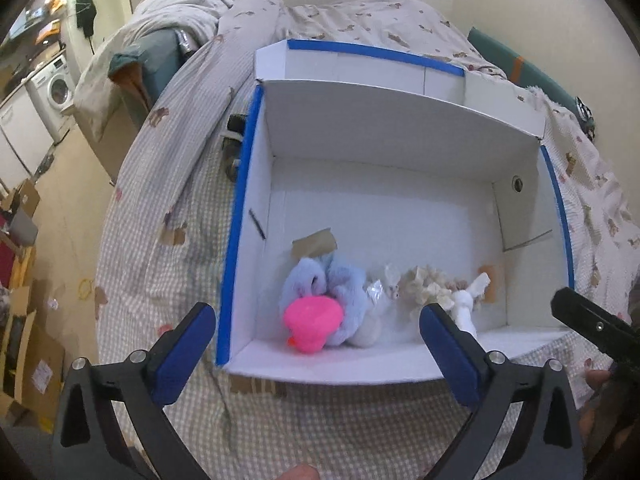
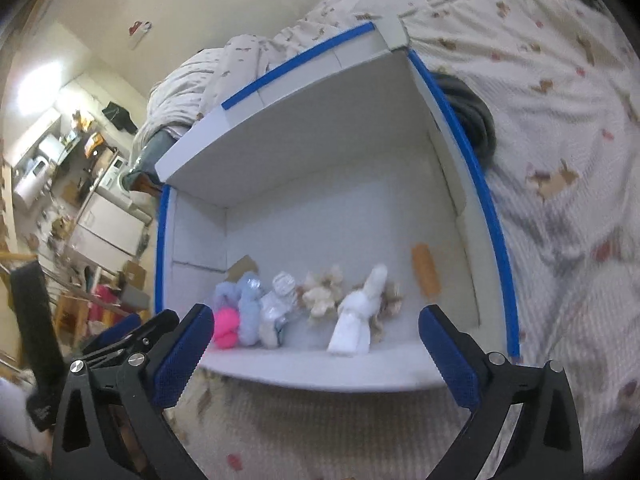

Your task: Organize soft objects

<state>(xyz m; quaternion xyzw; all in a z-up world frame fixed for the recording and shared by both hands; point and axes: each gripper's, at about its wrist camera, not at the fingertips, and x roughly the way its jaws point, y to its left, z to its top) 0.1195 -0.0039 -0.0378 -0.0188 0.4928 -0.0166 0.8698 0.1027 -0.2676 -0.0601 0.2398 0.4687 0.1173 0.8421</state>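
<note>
A white cardboard box (image 1: 240, 220) (image 2: 320, 140) with blue-taped edges lies open on the bed. Along its near wall sits a row of soft toys: a pink plush (image 1: 312, 326) (image 2: 226, 326), a light blue plush (image 1: 320, 280) (image 2: 248, 304), a white plastic-wrapped plush (image 2: 278, 308), a cream flower-like plush (image 1: 424, 284) (image 2: 324, 292) and a white plush (image 1: 466, 304) (image 2: 358, 316). My left gripper (image 1: 316, 312) hangs open above the pink and blue toys, holding nothing. My right gripper (image 2: 316, 314) is open above the cream and white toys, also holding nothing.
The box rests on a checked sheet, with a patterned quilt (image 1: 192, 12) bunched behind it. A black coiled thing (image 2: 476, 116) lies against the box's right side. Left of the bed are a washing machine (image 1: 56, 88) and cardboard boxes (image 1: 24, 360) on the floor.
</note>
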